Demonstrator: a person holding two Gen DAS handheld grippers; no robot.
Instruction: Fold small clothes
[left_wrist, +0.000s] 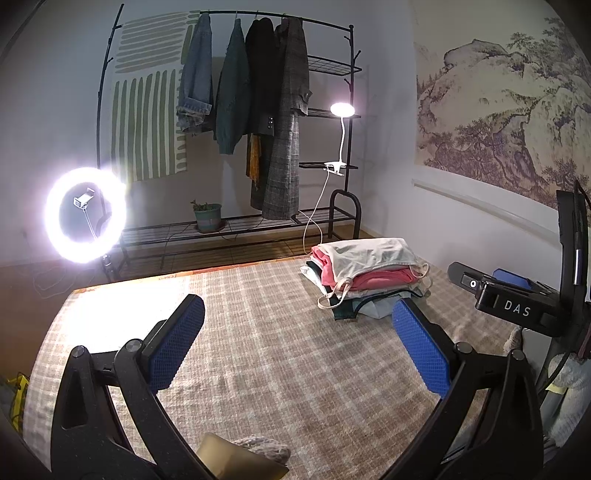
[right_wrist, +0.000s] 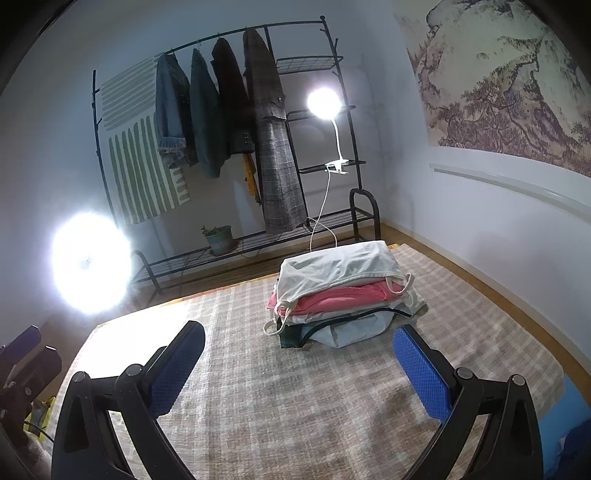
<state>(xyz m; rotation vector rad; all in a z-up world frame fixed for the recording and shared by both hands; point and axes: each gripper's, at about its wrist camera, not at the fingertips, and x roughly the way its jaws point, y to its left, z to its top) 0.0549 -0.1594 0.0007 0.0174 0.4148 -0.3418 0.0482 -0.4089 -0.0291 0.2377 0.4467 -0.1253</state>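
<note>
Risk: snagging loose cream straps, toppling whole stack of folded small clothes, cream top over pink (right_wrist: 340, 291), sitting far-right on beige plaid-covered worktop (right_wrist: 258, 387). Left claw (left_wrist: 299, 343) & right claw (right_wrist: 299, 362) hovering wide open, gripping nothing.

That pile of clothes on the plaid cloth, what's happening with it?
A person is holding two claws, both open and empty. The left claw and right claw hover over the plaid cloth, aimed at the pile of clothes. Neither touches it. A white top lies uppermost, a pink one beneath.
</note>
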